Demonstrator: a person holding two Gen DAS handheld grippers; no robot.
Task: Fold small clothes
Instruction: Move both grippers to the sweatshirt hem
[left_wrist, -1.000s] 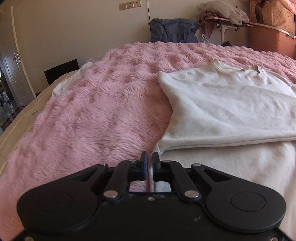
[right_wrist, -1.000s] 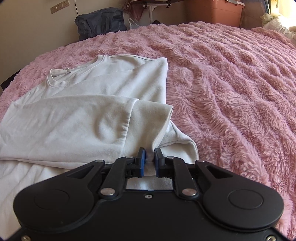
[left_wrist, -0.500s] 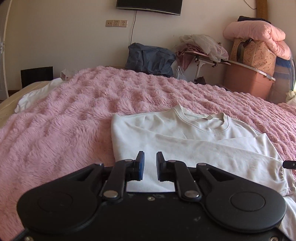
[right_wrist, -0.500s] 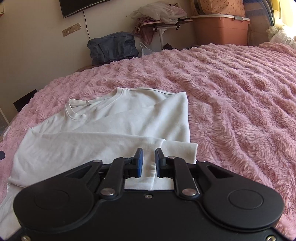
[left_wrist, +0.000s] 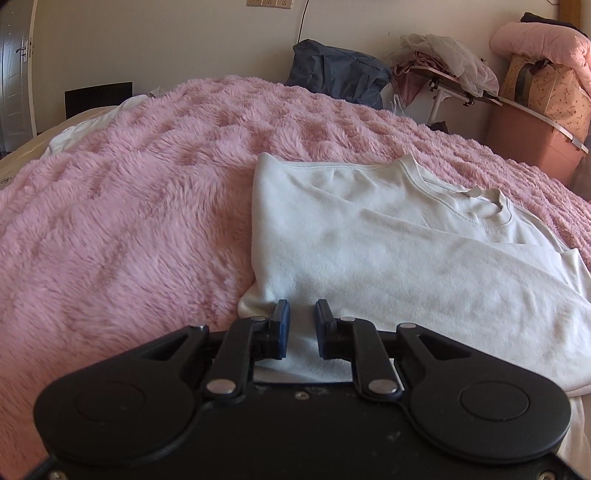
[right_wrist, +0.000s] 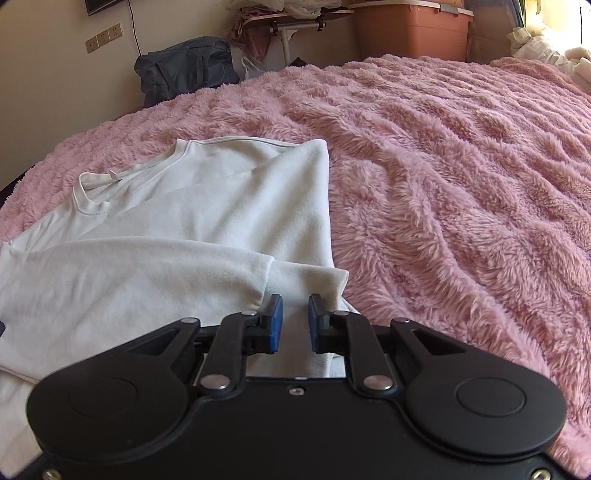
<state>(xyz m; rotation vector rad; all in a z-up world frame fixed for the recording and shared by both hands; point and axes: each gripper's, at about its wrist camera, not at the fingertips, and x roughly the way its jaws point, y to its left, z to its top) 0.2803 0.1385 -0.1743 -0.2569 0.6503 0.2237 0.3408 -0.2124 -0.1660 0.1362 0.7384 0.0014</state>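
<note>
A white long-sleeved top (left_wrist: 388, 236) lies on the pink fluffy blanket (left_wrist: 129, 221), its sides and sleeves folded in across the body, collar at the far end. My left gripper (left_wrist: 302, 326) is open just over the top's near left part, white cloth showing between its blue pads, not pinched. In the right wrist view the same top (right_wrist: 177, 229) shows, a sleeve cuff lying across it. My right gripper (right_wrist: 295, 319) is open over the near right edge, beside the cuff, and holds nothing.
The blanket (right_wrist: 461, 184) spreads wide to the right. Beyond the bed stand a dark blue bag (left_wrist: 336, 72), a small table piled with clothes (left_wrist: 443, 62), and a brown storage box (left_wrist: 532, 136). White bedding (left_wrist: 96, 122) lies at the far left.
Both grippers were shut on the top's lower corners a second ago. They have let go and opened, and have shifted along the near edge of the top.
</note>
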